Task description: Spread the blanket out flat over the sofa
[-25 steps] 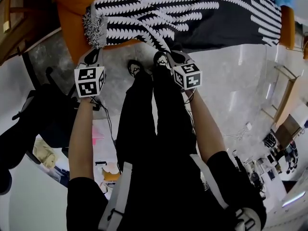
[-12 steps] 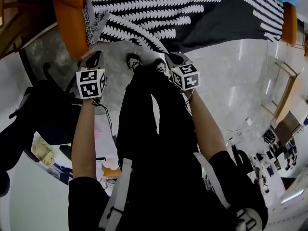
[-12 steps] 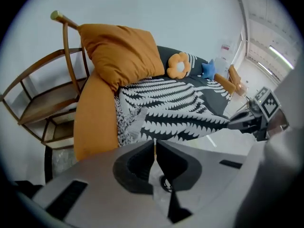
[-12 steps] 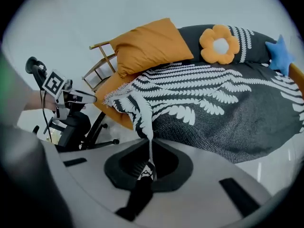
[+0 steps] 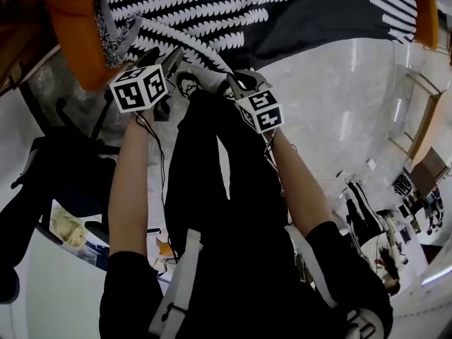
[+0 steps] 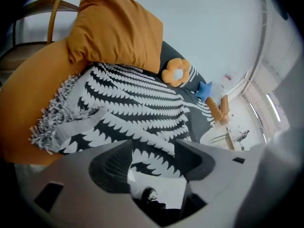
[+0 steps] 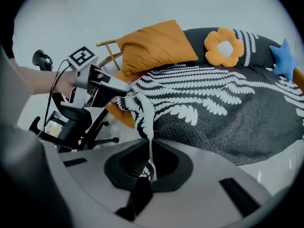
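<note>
The right gripper (image 7: 148, 148) is clamped on a bunched edge of the black-and-white blanket (image 7: 204, 96), a taut fold running from its jaws up to the seat. Beside it, the left gripper (image 6: 154, 150) has just been opening. Its jaws stand wide with nothing pressed between them, the blanket's hem just beyond. Farther back, the blanket covers the orange sofa (image 6: 21, 103), its fringed corner (image 6: 52, 120) folded over, below an orange pillow (image 6: 114, 30).

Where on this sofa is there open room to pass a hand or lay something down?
Free: the plain dark stretch of blanket below its white pattern, toward the front edge, and the bare orange sofa end beside the fringe. Crowded: the back, lined with the orange pillow, flower cushion and blue star cushion.
</note>
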Demonstrator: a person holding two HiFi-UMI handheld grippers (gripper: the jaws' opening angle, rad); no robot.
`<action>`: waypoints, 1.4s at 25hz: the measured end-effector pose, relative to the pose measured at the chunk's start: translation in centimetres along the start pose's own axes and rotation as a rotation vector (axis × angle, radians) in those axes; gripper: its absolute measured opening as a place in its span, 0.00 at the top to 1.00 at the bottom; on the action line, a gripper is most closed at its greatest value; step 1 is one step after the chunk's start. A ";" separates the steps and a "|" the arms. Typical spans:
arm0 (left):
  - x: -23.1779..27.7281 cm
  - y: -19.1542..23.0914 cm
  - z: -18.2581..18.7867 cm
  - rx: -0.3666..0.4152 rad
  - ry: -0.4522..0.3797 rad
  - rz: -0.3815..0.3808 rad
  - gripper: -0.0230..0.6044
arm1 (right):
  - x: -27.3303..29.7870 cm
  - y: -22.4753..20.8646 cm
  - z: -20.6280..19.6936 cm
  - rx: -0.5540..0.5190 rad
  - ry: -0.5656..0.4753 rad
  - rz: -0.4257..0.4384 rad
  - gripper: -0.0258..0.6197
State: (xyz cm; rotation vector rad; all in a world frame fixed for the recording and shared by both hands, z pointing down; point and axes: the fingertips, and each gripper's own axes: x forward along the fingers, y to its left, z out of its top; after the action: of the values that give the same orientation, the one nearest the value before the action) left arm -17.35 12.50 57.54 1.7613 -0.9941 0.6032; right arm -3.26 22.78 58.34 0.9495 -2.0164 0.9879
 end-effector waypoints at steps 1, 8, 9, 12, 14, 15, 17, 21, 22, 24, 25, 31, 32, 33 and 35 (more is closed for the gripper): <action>1.1 -0.4 0.3 -0.012 0.012 -0.005 0.54 | 0.0 -0.1 0.1 -0.008 -0.005 -0.001 0.93; 5.6 -0.1 0.2 -0.170 0.086 0.018 0.52 | 0.0 -0.1 -0.2 -0.066 -0.010 -0.018 0.93; 6.1 0.0 0.1 -0.191 0.095 0.019 0.51 | 0.0 -0.1 -0.2 -0.067 -0.011 -0.021 0.93; 7.5 0.5 0.1 -0.263 0.110 0.019 0.51 | -0.1 -0.2 -0.2 -0.066 -0.019 -0.023 0.93; 8.1 1.2 0.1 -0.267 0.122 0.048 0.57 | -0.1 -0.4 0.0 -0.059 -0.026 -0.022 0.93; 8.3 1.6 -0.1 -0.249 0.131 0.067 0.68 | -0.1 -0.5 -0.1 -0.052 -0.028 -0.022 0.93; 8.2 2.0 -0.5 -0.192 0.145 0.090 0.86 | -0.1 -0.6 -0.2 -0.032 -0.030 -0.019 0.93; 5.4 2.4 -2.2 -0.059 0.139 0.089 0.91 | 0.3 0.1 -1.0 0.012 -0.023 -0.006 0.93; 4.3 2.5 -2.8 -0.032 0.133 0.098 0.91 | 0.4 0.4 -1.2 0.026 -0.020 -0.002 0.93; 2.5 2.4 -3.9 -0.003 0.122 0.111 0.92 | 0.5 0.4 -1.5 0.048 -0.011 0.004 0.93; 2.0 2.3 -4.6 -0.002 0.121 0.114 0.92 | 0.6 0.1 -1.7 0.052 -0.003 0.005 0.93; -0.4 3.3 -9.9 -0.112 0.098 0.147 0.92 | 2.2 -0.3 -2.3 -0.031 0.060 0.029 0.93; -0.8 3.3 -10.8 -0.131 0.091 0.152 0.92 | 2.3 -0.2 -2.4 -0.047 0.066 0.030 0.93; -1.1 3.2 -11.7 -0.150 0.084 0.156 0.92 | 2.2 -0.1 -2.5 -0.063 0.071 0.031 0.93; -1.7 2.7 -13.3 -0.197 0.063 0.167 0.92 | 1.9 -0.1 -2.7 -0.093 0.078 0.036 0.93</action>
State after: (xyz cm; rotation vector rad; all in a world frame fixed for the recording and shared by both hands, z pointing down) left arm -19.99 24.80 62.80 1.4888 -1.1251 0.6386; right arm -3.38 24.47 61.19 0.8156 -2.0026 0.9271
